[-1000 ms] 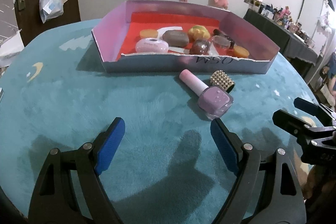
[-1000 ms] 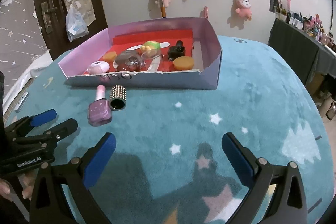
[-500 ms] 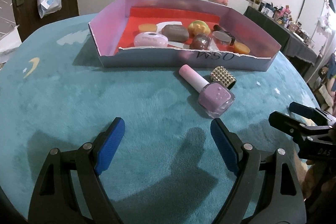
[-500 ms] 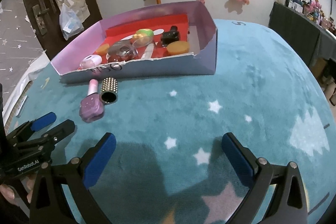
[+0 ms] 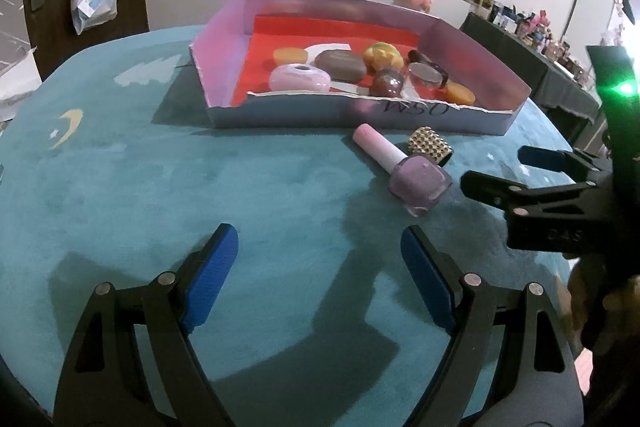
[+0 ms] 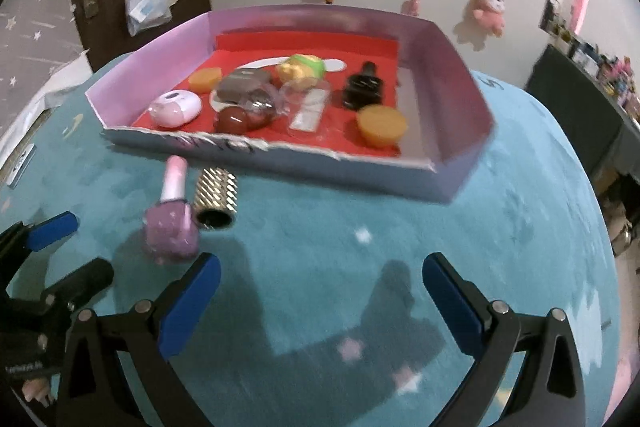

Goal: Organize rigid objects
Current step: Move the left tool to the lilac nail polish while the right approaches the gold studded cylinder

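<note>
A teal rug (image 5: 200, 187) with stars and a moon covers the round table, and behind it a pale wall hung with plush toys. Toward the top centre of both views sits my pink box (image 6: 460, 75), red inside, already holding small hard bits: a pink compact, a brown case, an orange puck, a black bottle.

Two things lie outside it, just below its torn front wall: the polish bottle (image 5: 416, 183) on its side, cap toward the box, and the studded tube (image 5: 430, 149) touching or just beside it. The blur in the right view keeps me from saying which.

My left gripper (image 5: 320, 267) hangs wide and empty at lower centre of its view, the bottle up and to the right of it. My right gripper (image 6: 320, 291) is wide and empty too, the bottle just off its left finger.

Risks, as I judge them: both tools crowd the same spot and could knock together. A nudge could roll the tube away. A bad pinch on the bottle's glass could squirt it out.
</note>
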Motion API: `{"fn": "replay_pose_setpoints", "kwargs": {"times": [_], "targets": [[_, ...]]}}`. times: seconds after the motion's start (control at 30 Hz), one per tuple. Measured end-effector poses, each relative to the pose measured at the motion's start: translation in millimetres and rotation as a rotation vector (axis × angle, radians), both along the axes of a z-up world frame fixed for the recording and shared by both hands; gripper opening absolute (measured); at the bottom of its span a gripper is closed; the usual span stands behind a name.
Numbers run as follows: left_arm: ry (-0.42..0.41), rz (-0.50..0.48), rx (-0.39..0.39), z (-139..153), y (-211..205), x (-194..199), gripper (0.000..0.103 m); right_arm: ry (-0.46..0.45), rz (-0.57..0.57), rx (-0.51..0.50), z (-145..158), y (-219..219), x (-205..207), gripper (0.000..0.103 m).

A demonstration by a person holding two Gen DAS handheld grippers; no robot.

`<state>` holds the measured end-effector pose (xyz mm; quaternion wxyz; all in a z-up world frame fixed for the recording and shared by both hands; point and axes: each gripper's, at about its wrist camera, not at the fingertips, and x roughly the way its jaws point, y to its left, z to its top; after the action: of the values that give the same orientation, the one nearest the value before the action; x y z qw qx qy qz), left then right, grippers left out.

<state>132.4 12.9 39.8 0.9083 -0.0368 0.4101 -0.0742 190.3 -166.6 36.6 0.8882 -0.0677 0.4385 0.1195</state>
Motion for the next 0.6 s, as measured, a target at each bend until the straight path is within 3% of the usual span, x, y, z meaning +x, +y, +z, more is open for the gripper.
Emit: {"fn": "replay_pose_setpoints", "kwargs": {"times": [0.2, 0.4, 0.6], "targets": [[0.001, 0.03, -0.005, 1.7, 20.6, -3.0, 0.083, 0.001, 0.045, -0.043, -0.7, 25.2, 7.1, 0.103], [0.011, 0.048, -0.019, 2.5, 31.3, -0.8, 0.083, 0.054, 0.159, 0.052, 2.5, 51.6, 8.2, 0.103], [-0.001, 0.018, 0.006, 7.2, 20.3, 5.4, 0.084, 0.042, 0.078, 0.042, 2.7, 37.8, 20.6, 0.103]]}}
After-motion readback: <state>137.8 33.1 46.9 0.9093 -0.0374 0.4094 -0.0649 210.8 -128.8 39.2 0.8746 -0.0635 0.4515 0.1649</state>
